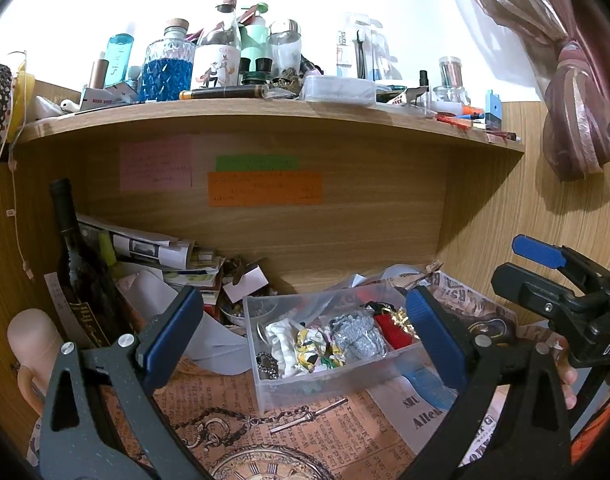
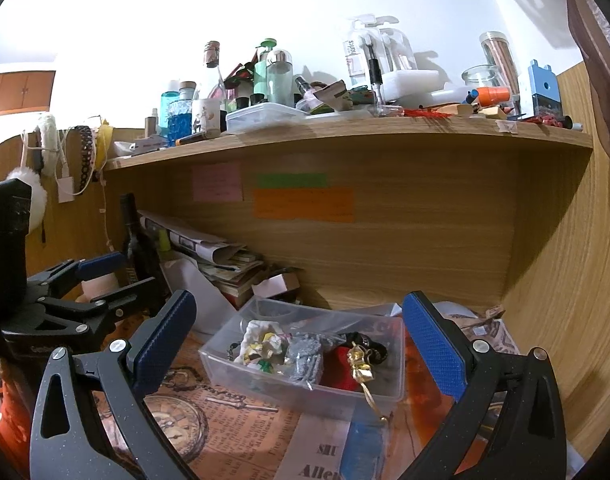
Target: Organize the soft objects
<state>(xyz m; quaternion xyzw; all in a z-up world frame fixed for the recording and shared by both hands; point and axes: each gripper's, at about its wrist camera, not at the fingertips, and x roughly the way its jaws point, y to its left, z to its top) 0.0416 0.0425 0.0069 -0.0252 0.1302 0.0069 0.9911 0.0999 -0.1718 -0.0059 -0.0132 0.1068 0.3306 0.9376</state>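
A clear plastic box [image 1: 265, 390] stands on the desk under the shelf; it also shows in the right wrist view [image 2: 397, 360]. Inside lie soft items: a white-and-yellow patterned cloth [image 1: 305, 346], a grey knit piece [image 1: 359, 334], a red pouch with a gold bow [image 1: 395, 328]. The same grey piece [image 2: 305, 356] and red pouch [image 2: 341, 364] show from the right. My left gripper [image 1: 305, 332] is open and empty, its jaws either side of the box. My right gripper [image 2: 301, 340] is open and empty, held before the box.
A wooden shelf [image 1: 265, 114] crowded with bottles and jars hangs above. A dark wine bottle [image 1: 77, 268], stacked papers [image 1: 153, 248] and a small white box [image 1: 245, 280] sit at the back left. A vintage newspaper-print mat [image 1: 305, 440] covers the desk. A pink curtain [image 1: 577, 100] hangs right.
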